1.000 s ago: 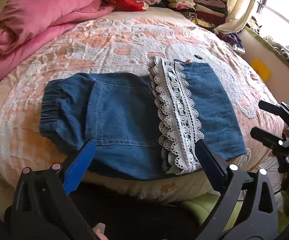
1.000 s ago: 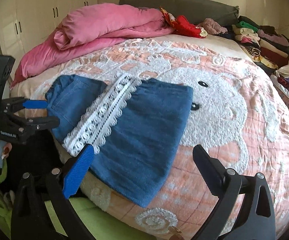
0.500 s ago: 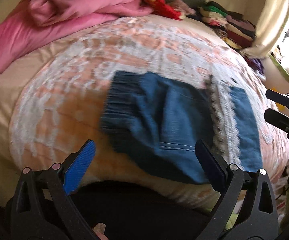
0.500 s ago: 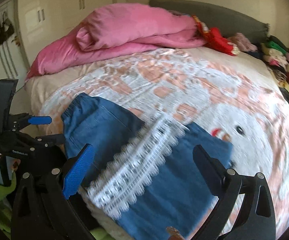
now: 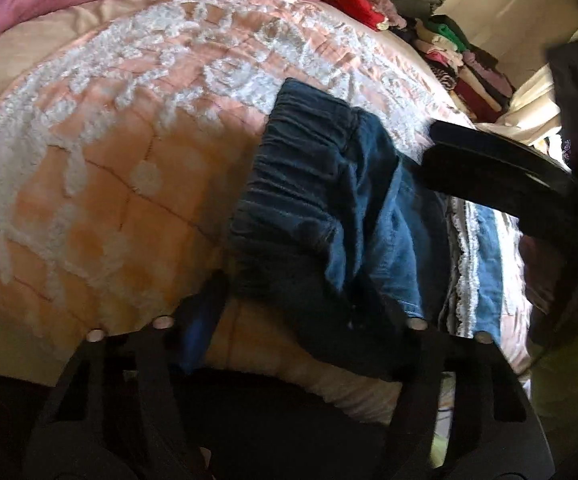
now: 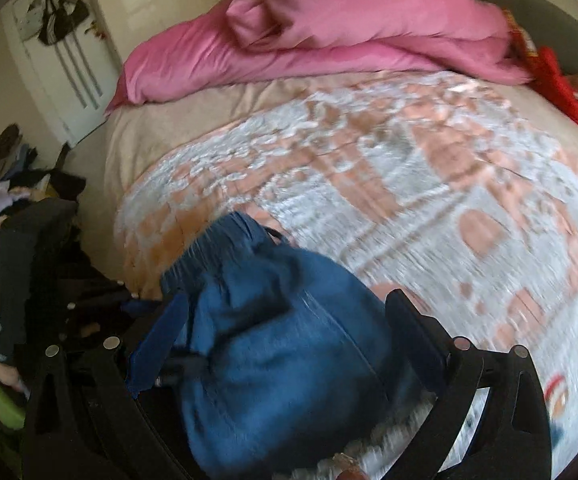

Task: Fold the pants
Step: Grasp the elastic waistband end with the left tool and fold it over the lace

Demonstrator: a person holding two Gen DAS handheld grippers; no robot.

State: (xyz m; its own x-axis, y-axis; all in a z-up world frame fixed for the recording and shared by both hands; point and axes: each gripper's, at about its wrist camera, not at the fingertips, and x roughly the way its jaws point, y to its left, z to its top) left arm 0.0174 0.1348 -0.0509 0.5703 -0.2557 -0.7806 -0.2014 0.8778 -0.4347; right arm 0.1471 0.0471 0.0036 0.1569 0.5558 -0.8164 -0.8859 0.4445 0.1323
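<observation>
The blue denim pants point(image 5: 329, 208) with a white lace trim point(image 5: 463, 268) lie partly folded near the bed's front edge. Their gathered waistband end point(image 5: 289, 184) is rumpled and lifted. My left gripper point(image 5: 289, 320) is open, its jaws either side of the waistband's near corner. My right gripper point(image 6: 285, 340) is open with the bunched denim point(image 6: 273, 344) between its jaws. The right gripper's black finger point(image 5: 501, 176) crosses over the pants in the left wrist view. Both views are blurred by motion.
The pants lie on a peach and white textured bedspread point(image 5: 129, 120). A pink duvet point(image 6: 329, 28) is heaped at the head of the bed. Stacked clothes point(image 5: 461, 60) line the far right side. A white door point(image 6: 61, 52) and a clothes pile point(image 6: 13, 184) are left of the bed.
Both grippers have swung left and dropped to the waistband end of the pants. The waistband, flat before, is now bunched and raised between the jaws.
</observation>
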